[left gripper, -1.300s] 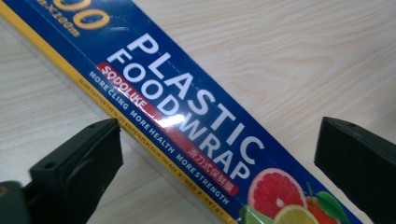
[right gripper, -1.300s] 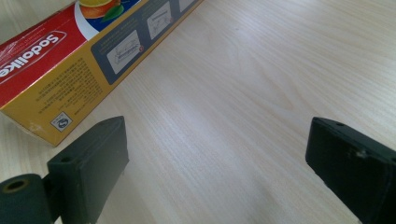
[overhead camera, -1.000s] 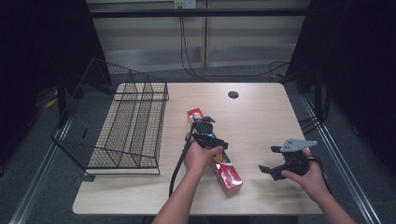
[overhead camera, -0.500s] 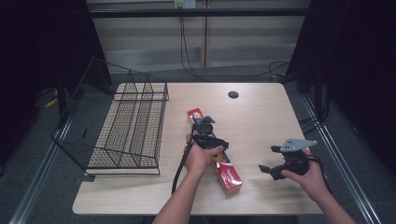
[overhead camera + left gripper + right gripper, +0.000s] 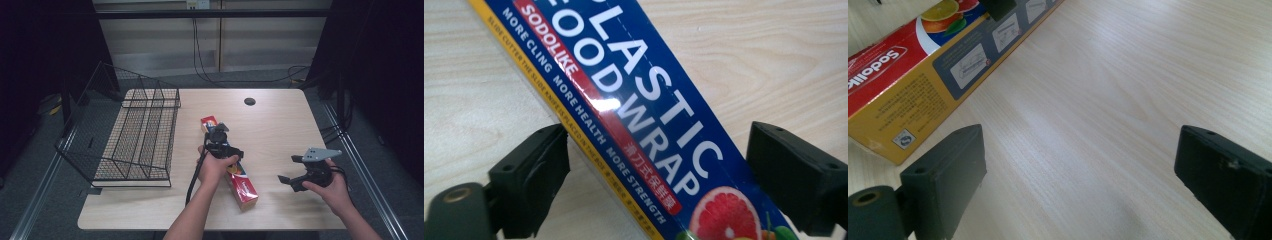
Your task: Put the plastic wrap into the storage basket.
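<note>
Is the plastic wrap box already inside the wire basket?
No, the plastic wrap box lies flat on the table, right of the wire basket.

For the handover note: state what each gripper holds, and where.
Nothing held yet. Left gripper straddles the plastic wrap box mid-length, jaws closing, not pressing. Right gripper open.

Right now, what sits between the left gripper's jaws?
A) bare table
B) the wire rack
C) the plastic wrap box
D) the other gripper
C: in the left gripper view the plastic wrap box lies on the table between the left gripper's jaws, which have just been closing around it; a gap still shows at the right jaw.
</note>
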The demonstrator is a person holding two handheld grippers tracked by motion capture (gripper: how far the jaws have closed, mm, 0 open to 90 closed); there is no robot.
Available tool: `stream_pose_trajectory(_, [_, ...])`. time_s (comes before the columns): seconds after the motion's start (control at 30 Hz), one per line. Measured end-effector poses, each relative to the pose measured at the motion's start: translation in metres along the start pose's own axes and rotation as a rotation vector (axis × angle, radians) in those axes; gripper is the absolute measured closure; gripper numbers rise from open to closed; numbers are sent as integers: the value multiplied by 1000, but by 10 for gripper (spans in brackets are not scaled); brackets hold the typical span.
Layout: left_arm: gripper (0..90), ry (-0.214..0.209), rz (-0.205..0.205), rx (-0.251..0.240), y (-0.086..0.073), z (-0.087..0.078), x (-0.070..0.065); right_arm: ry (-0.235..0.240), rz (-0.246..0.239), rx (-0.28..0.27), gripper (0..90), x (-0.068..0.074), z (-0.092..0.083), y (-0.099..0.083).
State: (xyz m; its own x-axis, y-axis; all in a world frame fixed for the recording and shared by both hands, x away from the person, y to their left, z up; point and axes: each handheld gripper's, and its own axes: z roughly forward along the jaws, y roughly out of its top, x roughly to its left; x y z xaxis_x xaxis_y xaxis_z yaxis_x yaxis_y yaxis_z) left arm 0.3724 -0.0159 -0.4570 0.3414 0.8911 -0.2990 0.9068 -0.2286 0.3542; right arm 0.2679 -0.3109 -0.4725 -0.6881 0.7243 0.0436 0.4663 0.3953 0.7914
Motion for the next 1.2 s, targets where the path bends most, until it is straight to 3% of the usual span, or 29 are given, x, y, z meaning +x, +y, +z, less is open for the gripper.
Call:
stream_pose_trajectory(0.27, [297, -2, 24, 64, 0, -14, 12, 2, 2, -2, 61, 1, 0, -1])
stream_pose_trajectory(0.33, [335, 18, 53, 94, 1, -20, 16, -1, 3, -5, 61, 1, 0, 0])
stream_pose_trajectory(0.43, [377, 40, 66, 99, 2, -23, 17, -1, -1, -3, 61, 0, 0, 0])
stream_pose_trajectory(0.53, [381, 50, 88, 102, 5, -25, 23, -2, 2, -4, 61, 0, 0, 0])
stream_pose_trajectory(0.83, [352, 68, 85, 79, 11, -20, 21, -2, -3, -1, 61, 0, 2, 0])
stream_pose_trajectory(1.03, [341, 87, 66, 66, 17, -11, 19, -2, -2, -1, 61, 0, 2, 0])
stream_pose_trajectory(1.2, [359, 101, 55, 93, 22, -7, 18, 5, -3, -3, 61, -1, 1, 0])
